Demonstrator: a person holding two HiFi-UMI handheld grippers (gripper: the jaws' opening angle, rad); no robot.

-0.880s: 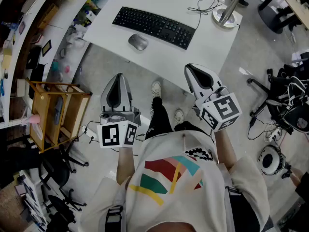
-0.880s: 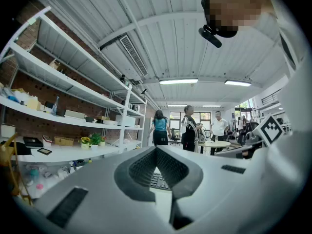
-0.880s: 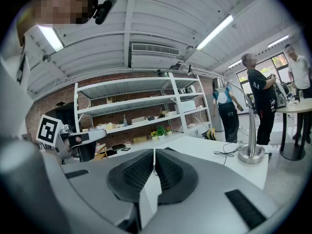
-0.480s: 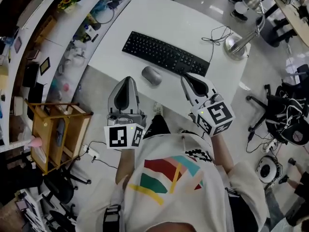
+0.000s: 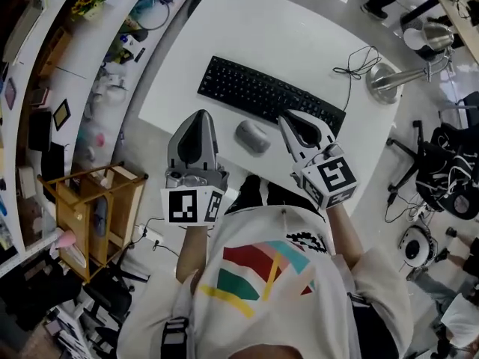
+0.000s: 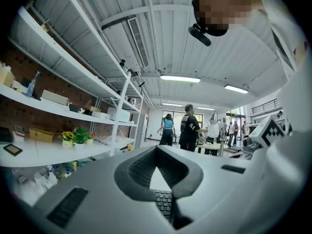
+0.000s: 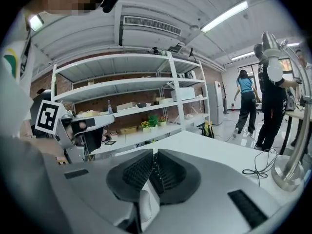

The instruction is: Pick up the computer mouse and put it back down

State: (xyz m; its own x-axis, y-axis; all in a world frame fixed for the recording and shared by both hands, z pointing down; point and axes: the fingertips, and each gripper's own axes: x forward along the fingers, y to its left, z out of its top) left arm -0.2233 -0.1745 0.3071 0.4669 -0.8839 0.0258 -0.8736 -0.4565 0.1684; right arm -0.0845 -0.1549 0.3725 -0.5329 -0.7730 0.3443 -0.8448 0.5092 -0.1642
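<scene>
1. Both tools have travelled forward since the earlier frames: they were out over the floor short of the tabletop [image 5: 299, 40], and now their tips reach over its near edge.
2. The computer mouse [image 5: 253, 135] has not shifted on the tabletop. It now sits between the two tools, touching neither.
3. From the tip of the left tool [image 5: 200, 117], the mouse lies at about 4 o'clock. From the tip of the right tool [image 5: 289, 120], it lies at about 8 o'clock.
4. The grey mouse rests flat on the white tabletop. The black keyboard [image 5: 269, 96] is just beyond it at 12 o'clock, close but apart.
5. The left tool's jaws meet at the tips and hold nothing. Through the gap behind the tips its own view shows a few keys and bare white tabletop.
6. The right tool is closed too, its ribbed pads pressed together with nothing gripped. It tilts slightly downward over the keyboard's near right end.
7. A chrome desk lamp [image 5: 389, 77] stands at about 2 o'clock from the keyboard, and a thin black cable [image 5: 358, 60] is looped beside its base.
8. A wooden rack [image 5: 112, 176] stands on the floor at 8 o'clock from the left tool.
9. White shelves [image 5: 56, 66] with small plants run along the wall at 9 o'clock.
10. Several people [image 7: 270, 96] stand well beyond the tabletop.
</scene>
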